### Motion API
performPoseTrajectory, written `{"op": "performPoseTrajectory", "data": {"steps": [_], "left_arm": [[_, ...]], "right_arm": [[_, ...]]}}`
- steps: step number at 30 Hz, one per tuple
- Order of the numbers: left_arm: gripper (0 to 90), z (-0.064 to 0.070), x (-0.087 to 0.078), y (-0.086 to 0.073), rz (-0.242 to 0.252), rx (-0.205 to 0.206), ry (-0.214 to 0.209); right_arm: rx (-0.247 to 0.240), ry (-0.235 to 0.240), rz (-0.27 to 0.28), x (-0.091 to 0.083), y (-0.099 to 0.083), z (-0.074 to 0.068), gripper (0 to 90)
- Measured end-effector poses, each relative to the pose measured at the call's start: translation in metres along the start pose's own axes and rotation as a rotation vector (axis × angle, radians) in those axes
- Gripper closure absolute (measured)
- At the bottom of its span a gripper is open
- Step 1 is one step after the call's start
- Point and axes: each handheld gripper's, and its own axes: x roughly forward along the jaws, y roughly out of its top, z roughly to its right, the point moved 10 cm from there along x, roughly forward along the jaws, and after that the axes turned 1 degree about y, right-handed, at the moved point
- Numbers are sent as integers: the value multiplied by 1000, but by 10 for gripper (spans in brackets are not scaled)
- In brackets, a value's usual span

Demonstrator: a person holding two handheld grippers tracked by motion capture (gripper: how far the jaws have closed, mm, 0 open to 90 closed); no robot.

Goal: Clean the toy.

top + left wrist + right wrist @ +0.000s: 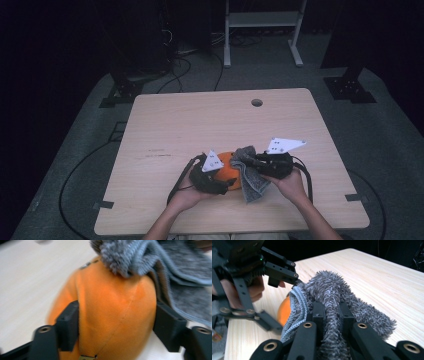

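Orange plush (pixel 112 312) clamped between left gripper (pixel 117 327) jaws, half open; right gripper (pixel 329 312) at 3 o'clock pinches grey cloth (pixel 332 292), nearly closed.

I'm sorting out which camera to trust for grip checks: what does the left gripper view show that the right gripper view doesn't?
Left gripper view alone: the left claw clamped on both sides of the orange plush, its seam plain.
Right gripper view alone: the right claw pinching the grey towel, with the table's far edge beyond.
Both: plush, towel draped against it, and wooden tabletop.
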Motion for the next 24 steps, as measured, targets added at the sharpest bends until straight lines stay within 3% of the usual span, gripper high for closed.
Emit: {"op": "performPoseTrajectory", "data": {"steps": [2,3,5,8,11,15,19,24], "left_arm": [[234,2,-9,7,38,-26,-54],[237,-1,-14,12,68,-28,-59],[271,-14,-20,21,120,-60,-27],[313,-25,-12,17,76,-74,-11],[314,-20,1,6,27,-110,-67],[331,-9,4,-1,12,-88,-91],[339,2,-2,-11,-28,-36,-124],[335,11,-13,-15,-48,36,-151]], "right_arm": [[-27,-5,-43,-1,-8,-4,794],[-40,-11,-46,-2,-10,-5,794],[-36,-4,-48,-6,-16,-6,794],[-19,-4,-46,-11,-21,-2,793],[-1,-15,-45,-16,-23,4,791],[-3,-21,-36,-15,-17,4,791],[-22,-8,-36,-9,-9,-1,790],[2,11,-54,-9,-18,-3,790]]}}
